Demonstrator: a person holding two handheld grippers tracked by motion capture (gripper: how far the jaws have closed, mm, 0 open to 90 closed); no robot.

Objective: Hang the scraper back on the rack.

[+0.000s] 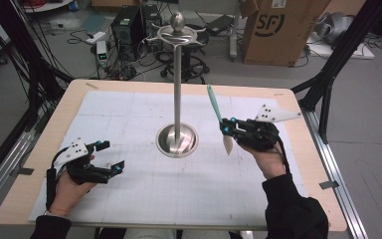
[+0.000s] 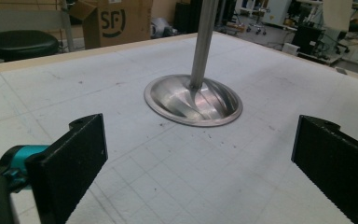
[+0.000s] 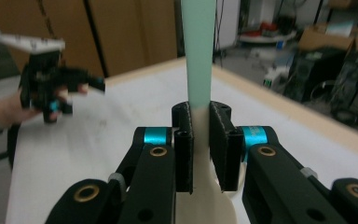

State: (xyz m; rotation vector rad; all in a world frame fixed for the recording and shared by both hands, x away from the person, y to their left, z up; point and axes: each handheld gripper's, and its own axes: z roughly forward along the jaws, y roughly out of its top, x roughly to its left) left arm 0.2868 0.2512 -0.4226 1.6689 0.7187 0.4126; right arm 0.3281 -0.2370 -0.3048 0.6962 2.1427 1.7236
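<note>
Spoon: one, mint-green handle and cream bowl, held upright off the table in the right gripper (image 1: pixel 227 128); handle (image 1: pixel 214 103) points up and away, bowl (image 1: pixel 227 144) hangs below the jaws, right of the stand.
Right gripper state: clenched on the spoon (image 3: pixel 199 70) at the neck, where green meets cream; the jaws press it from both sides in the right gripper view.
Left gripper state: released, jaws spread wide with nothing between them; left gripper (image 1: pixel 110 155) sits low over the mat at the near left, aimed toward the stand's base (image 2: pixel 193 100).
Stand: one, a metal pole (image 1: pixel 177 84) on a round dished base (image 1: pixel 177 141), with a knob and hook arms at the top (image 1: pixel 177 31); it stands mid-table, well apart from both grippers.
Mat: one white gridded sheet (image 1: pixel 129 199) covering the wooden table (image 1: pixel 25 184).
Count: two grippers, one spoon, one stand, one cardboard box (image 1: pixel 278 30) on the floor behind.
Risk, slip: the grip is narrow and on a smooth tapered neck; I judge the spoon could pivot or slide down if the hand tilts.
Risk, knock: the tall thin stand looks easy to tip; a swing of the long handle against the pole or hook arms could rock it.
Risk, hanging: whether the handle has a hole cannot be told, so a hook may not catch it.
</note>
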